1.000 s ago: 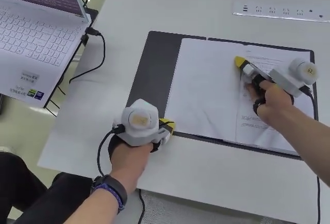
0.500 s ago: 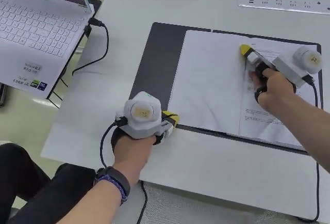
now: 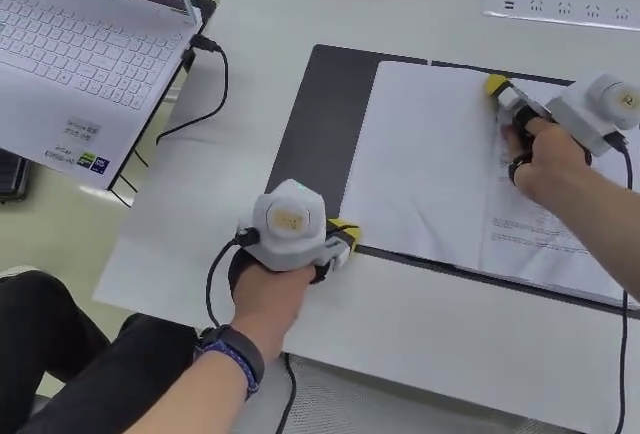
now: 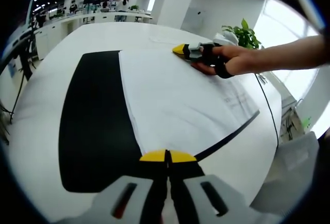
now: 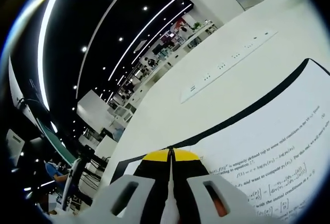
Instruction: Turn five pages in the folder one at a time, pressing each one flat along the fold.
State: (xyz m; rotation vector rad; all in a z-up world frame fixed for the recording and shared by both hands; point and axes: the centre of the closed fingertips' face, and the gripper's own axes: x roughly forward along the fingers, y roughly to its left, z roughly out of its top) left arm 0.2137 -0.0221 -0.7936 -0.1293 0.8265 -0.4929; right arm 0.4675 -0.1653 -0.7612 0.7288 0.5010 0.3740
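L hand (image 3: 265, 299) is wrapping the left gripper (image 3: 346, 233) from behind, wrist low at the near edge of the surface (image 3: 420, 334), with a dark band (image 3: 232, 356) on the wrist. Its fingers (image 4: 154, 156) are closed tip to tip w/ nothing between, resting at the near edge of the folder (image 3: 322, 124)'s black cover. R hand (image 3: 545, 159) is reaching in from the right and holding the right gripper (image 3: 495, 85) low over the paper. Its fingers (image 5: 157, 156) are also pressed together, tips touching near the top of the fold. Folder is lying open and flat, mid-surface. Count: 2 grippers, 1 folder, 1 blank turned page (image 3: 420, 164), 1 printed page (image 3: 545, 239), 1 laptop (image 3: 80, 54), 1 power strip (image 3: 565, 6).
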